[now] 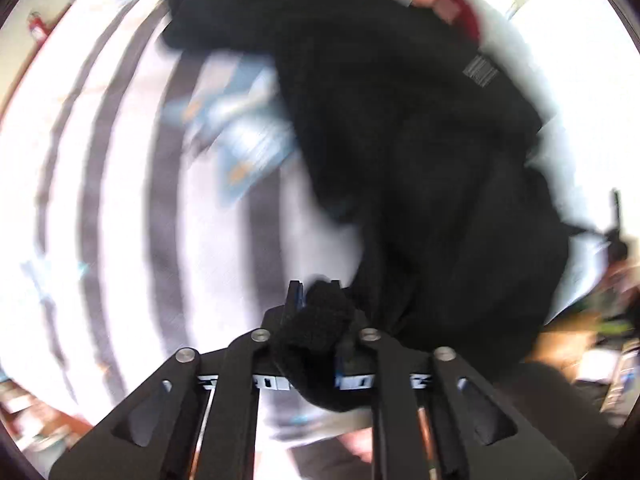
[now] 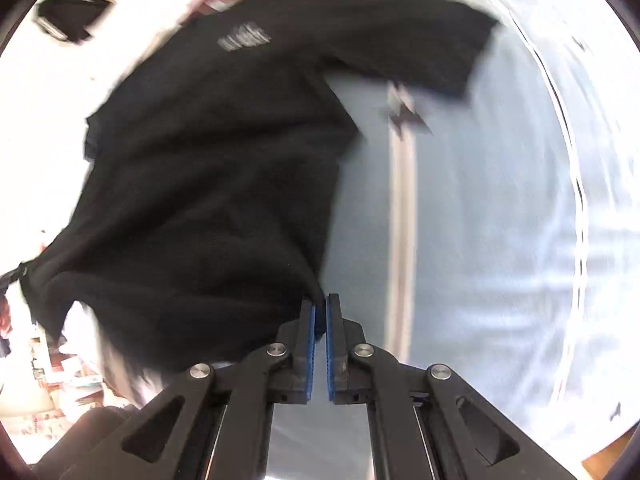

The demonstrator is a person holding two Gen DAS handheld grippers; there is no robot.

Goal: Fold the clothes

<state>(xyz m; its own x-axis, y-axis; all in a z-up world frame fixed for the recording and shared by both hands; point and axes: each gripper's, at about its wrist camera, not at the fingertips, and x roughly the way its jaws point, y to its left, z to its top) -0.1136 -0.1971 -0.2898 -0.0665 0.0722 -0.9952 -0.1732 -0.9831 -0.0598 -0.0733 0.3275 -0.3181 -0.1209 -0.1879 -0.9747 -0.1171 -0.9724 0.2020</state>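
- Left gripper: jaws clamped on a bunched fold of the black shirt.
- Right gripper: jaws nearly together, pinching the shirt's edge.
- Shirt: hangs spread over striped bedding.

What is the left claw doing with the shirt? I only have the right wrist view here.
Observer: The left claw is shut on a bunched wad of the black shirt.
Operator: And what's lying under the shirt on that side?
Observer: A black-and-white striped cover, with a blue printed sheet lying on it just beside the shirt.
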